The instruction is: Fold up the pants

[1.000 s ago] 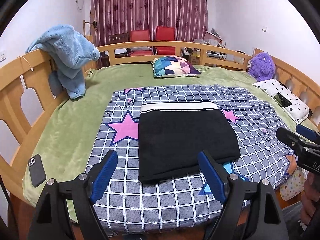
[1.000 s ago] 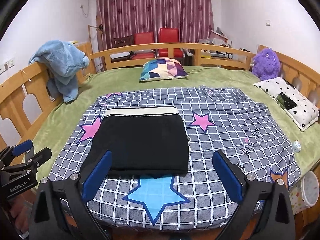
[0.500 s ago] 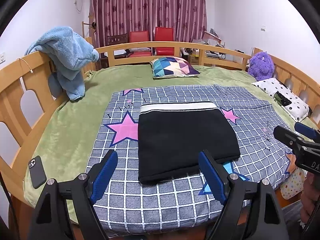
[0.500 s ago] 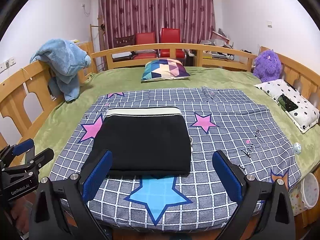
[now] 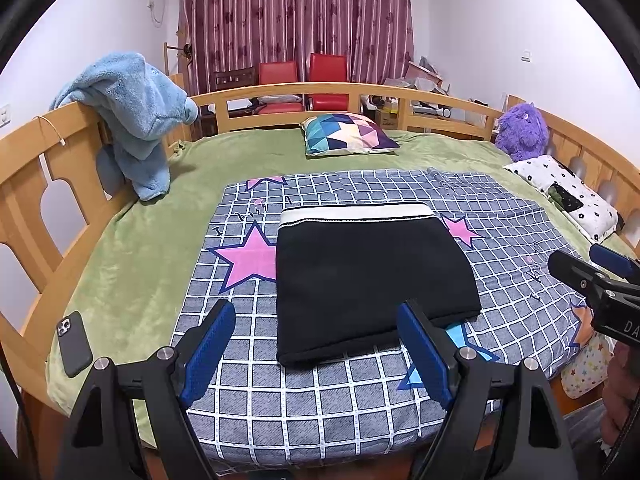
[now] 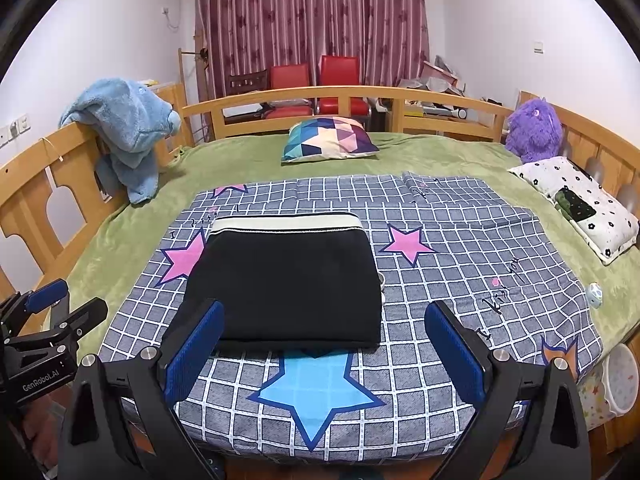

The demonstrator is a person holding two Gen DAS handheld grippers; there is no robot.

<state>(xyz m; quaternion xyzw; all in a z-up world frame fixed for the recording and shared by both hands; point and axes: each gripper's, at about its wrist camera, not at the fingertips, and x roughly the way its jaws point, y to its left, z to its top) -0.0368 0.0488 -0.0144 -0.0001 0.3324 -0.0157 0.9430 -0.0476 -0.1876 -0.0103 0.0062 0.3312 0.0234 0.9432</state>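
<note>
Black pants (image 5: 368, 280) (image 6: 288, 284) lie folded into a flat rectangle on the checked star-print sheet (image 5: 304, 400), white waistband at the far edge. My left gripper (image 5: 316, 344) hangs open above the bed's near edge, its blue pads on either side of the pants' near left corner without touching. My right gripper (image 6: 324, 344) is open too, short of the pants' near edge, nothing between its fingers. Each gripper shows at the side of the other's view: the right gripper (image 5: 596, 276), the left gripper (image 6: 60, 304).
A phone (image 5: 74, 342) lies on the green blanket at the near left. A blue fleece (image 5: 136, 116) hangs over the wooden rail (image 5: 24, 184). A patterned cushion (image 5: 346, 134), purple plush (image 5: 522, 132) and spotted pillow (image 5: 564, 196) sit farther back. A small ball (image 6: 595, 293) rests right.
</note>
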